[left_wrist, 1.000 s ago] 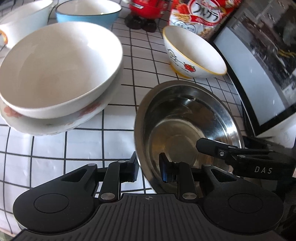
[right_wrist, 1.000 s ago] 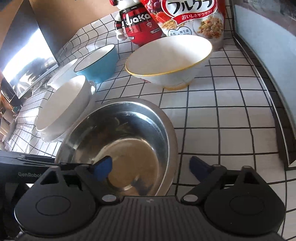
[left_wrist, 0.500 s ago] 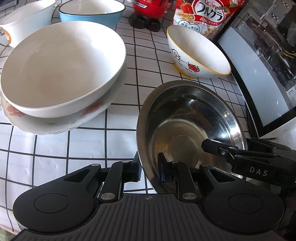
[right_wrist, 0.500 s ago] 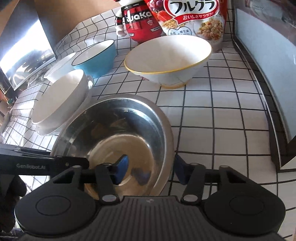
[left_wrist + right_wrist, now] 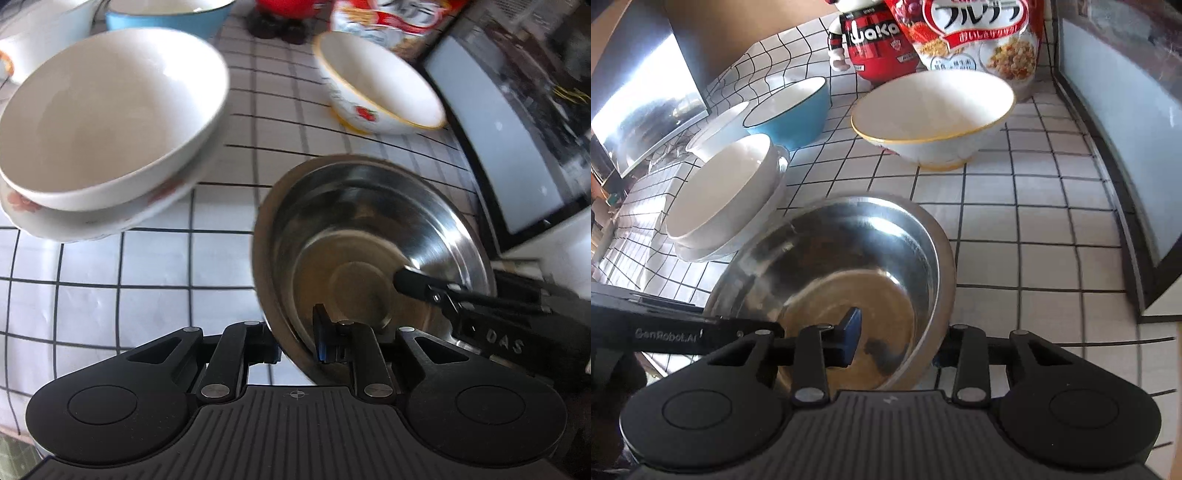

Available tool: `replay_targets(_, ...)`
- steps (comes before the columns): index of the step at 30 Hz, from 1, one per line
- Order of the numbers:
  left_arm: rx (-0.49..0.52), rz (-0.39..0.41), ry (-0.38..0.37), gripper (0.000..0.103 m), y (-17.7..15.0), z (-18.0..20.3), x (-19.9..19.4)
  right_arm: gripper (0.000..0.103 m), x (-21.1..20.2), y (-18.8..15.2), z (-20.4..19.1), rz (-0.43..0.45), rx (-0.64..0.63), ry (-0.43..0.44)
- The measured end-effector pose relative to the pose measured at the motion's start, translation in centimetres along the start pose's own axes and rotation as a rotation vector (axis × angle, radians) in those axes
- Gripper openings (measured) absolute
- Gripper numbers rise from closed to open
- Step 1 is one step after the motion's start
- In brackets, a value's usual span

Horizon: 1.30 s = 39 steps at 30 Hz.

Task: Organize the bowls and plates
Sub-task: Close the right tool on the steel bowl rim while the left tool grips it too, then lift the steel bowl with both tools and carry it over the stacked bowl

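Observation:
A steel bowl (image 5: 369, 236) sits low in both views, seen also in the right wrist view (image 5: 849, 266). My left gripper (image 5: 295, 343) is shut on its near-left rim. My right gripper (image 5: 897, 343) is shut on its near-right rim, one finger inside and one outside. The right gripper also shows in the left wrist view (image 5: 461, 299). A white bowl (image 5: 107, 114) rests in a flowered plate (image 5: 110, 218) to the left. A yellow-rimmed bowl (image 5: 934, 114) stands behind.
A blue bowl (image 5: 790, 110) and a white bowl (image 5: 716, 129) stand at the back left. A red figurine jar (image 5: 875, 40) and a cereal bag (image 5: 982, 40) stand at the back. A dark-framed appliance door (image 5: 1126, 155) runs along the right.
My right gripper has closed from wide open onto the steel bowl's rim. The left gripper kept its hold. The bowl has tilted and lifted a little.

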State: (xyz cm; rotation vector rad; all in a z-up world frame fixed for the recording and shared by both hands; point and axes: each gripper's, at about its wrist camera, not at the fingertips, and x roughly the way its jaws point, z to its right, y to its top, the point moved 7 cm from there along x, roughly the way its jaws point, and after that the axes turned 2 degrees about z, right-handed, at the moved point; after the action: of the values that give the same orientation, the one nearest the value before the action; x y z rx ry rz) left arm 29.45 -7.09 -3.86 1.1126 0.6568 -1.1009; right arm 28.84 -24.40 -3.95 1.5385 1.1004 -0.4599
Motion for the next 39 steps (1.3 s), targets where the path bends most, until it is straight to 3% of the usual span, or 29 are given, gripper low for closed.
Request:
replay_targets(3, 0.031, 0.003, -0.010, 0.022, -0.2, 1.1, -1.3, 0.036, -1.6, 0.4, -0.4, 0.009, -0.026, -0.012)
replay_targets(9, 0.049, 0.105, -0.037, 0.021, 1.0, 1.4, -4.8, 0.036, -4.5, 2.0, -1.9, 0.057, -0.086, -0.026)
replay_targets(15, 0.011, 0.209, -0.067, 0.021, 3.3, -0.3, -10.0, 0.036, -6.5, 5.9, -5.2, 0.144, -0.189, 0.005)
replay_targets(21, -0.013, 0.370, -0.003, 0.021, 7.8, -3.5, -15.2, 0.036, -6.4, 11.4, -10.0, 0.252, -0.260, 0.082)
replay_targets(24, -0.039, 0.405, 0.046, 0.021, 9.3, -5.8, -16.5, 0.036, -4.7, 13.4, -12.4, 0.279, -0.279, 0.104)
replay_targets(30, -0.153, 0.396, 0.123, 0.020, 10.7, -11.0, -14.8, 0.036, 1.0, 14.2, -15.5, 0.204, -0.275, 0.125)
replay_targets(39, -0.228, 0.314, 0.135, 0.020, 9.5, -15.2, -10.9, 0.036, 6.8, 12.8, -16.9, 0.096, -0.306, 0.102)
